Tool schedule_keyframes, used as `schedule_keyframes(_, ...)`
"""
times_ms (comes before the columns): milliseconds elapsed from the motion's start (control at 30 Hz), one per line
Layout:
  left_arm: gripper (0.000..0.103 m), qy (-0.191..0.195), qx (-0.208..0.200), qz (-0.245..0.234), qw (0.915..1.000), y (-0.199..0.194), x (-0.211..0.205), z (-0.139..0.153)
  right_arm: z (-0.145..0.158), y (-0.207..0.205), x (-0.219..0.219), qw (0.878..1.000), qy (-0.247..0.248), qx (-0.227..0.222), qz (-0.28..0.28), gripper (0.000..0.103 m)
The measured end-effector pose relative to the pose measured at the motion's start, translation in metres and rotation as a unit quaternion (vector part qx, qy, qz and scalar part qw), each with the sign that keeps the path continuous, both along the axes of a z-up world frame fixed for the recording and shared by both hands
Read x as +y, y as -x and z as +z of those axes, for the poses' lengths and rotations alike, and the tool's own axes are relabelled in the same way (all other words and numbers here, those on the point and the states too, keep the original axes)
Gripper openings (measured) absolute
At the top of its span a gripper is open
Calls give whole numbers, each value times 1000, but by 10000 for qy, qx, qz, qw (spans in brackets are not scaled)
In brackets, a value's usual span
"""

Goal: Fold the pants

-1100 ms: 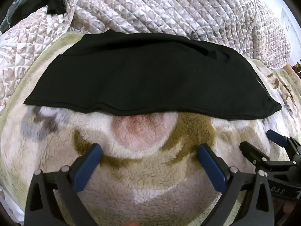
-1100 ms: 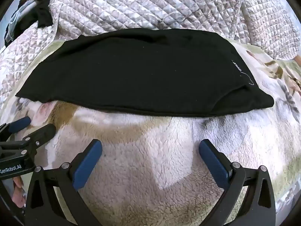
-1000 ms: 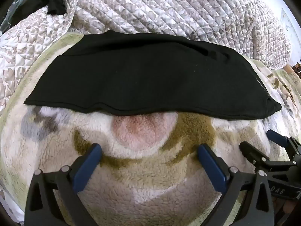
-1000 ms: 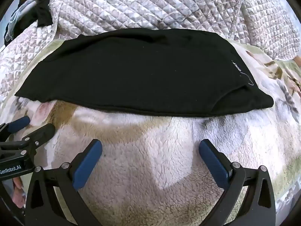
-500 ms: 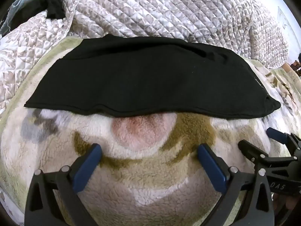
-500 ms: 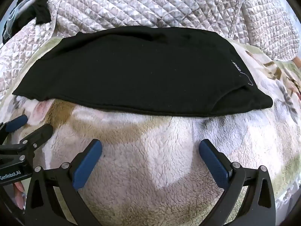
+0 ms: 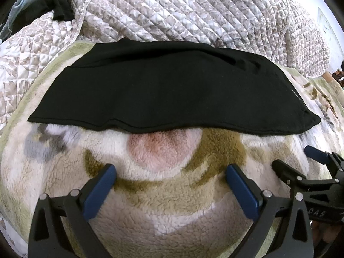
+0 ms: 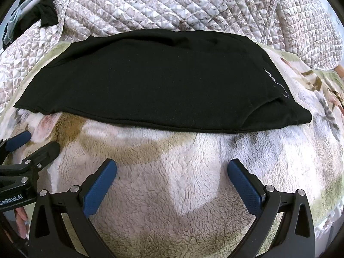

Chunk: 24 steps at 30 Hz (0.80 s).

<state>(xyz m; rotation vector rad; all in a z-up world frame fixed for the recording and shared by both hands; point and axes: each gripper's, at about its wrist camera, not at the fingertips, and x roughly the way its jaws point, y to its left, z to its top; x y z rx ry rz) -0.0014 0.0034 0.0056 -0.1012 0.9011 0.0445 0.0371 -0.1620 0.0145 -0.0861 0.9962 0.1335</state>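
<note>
Ahead of both spread, empty tools (image 7: 169,175) (image 8: 172,172), folded black pants (image 7: 172,90) on fleece blanket (image 7: 172,193).

Bedroom: quilted bedspread (image 7: 193,13), fleece blanket (image 7: 172,215)

Black-framed left tongs (image 7: 169,179), blue textured pads (image 7: 99,190), silver screws, matching right tongs (image 8: 172,176), white lettering

Black pants (image 7: 172,90), folded flat, lying crosswise
</note>
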Motion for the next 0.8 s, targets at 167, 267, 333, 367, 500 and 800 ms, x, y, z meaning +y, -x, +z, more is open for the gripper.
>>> schedule_keyframes(167, 103, -12, -21, -23, 10000, 1, -1, -2, 0, 0, 0, 10000, -1, 1, 0, 103)
schedule_keyframes(267, 103, -19, -23, -22, 10000, 1, -2, -3, 0, 0, 0, 10000, 0, 3, 1, 103)
schedule_keyframes(333, 103, -23, -20, -24, 10000, 1, -2, -3, 0, 0, 0, 10000, -1, -1, 2, 103)
schedule_keyframes(367, 103, -21, -19, -25, 10000, 1, -2, -4, 0, 0, 0, 10000, 1, 1, 2, 103)
schedule_keyframes(500, 103, -14, -19, -28, 10000, 2, -3, -5, 0, 0, 0, 10000, 3, -3, 1, 103)
schedule_keyframes(800, 103, -15, -63, -27, 10000, 4, -6, -7, 0, 0, -1, 10000, -15, -4, -4, 103)
